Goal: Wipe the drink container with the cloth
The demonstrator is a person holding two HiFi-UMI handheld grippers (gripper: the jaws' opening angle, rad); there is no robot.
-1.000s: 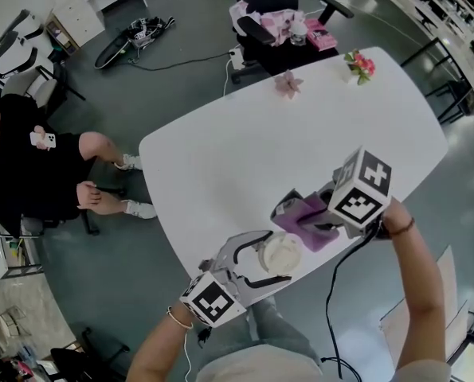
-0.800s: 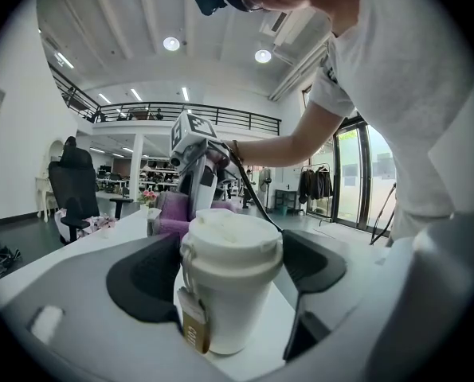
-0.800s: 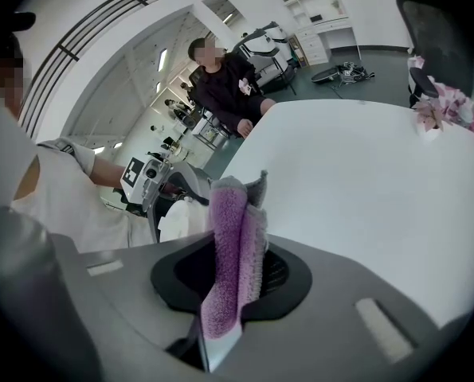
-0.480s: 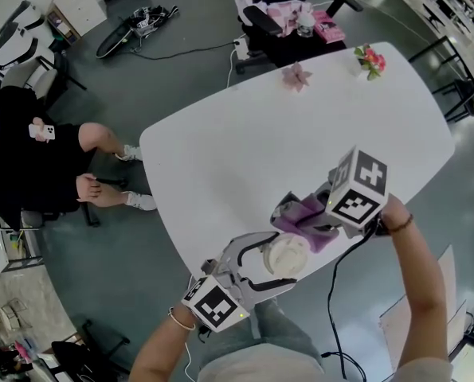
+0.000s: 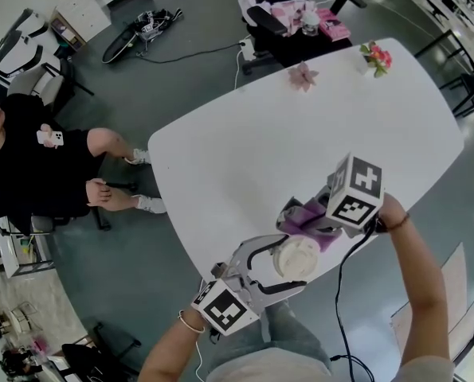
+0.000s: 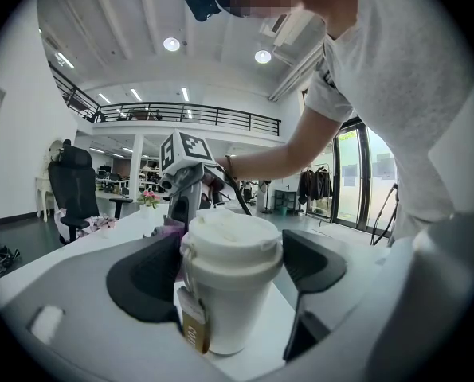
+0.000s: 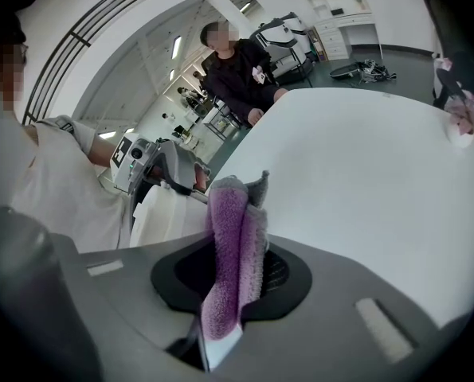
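While my left tongs [image 6: 233,263] clench the one white lidded cup [image 6: 225,313] from both sides, that cup stands upright on the white table [image 5: 300,134], whose near edge runs close by the cup. Just right of the cup and a little beyond it, my right tongs [image 7: 233,275] are clamped on the single purple cloth [image 7: 229,233], which sticks up between them.

My head camera looks steeply down on the white table [image 5: 244,150]. My gripper cameras sit close behind their jaws, facing each other across the cup [image 6: 230,281]
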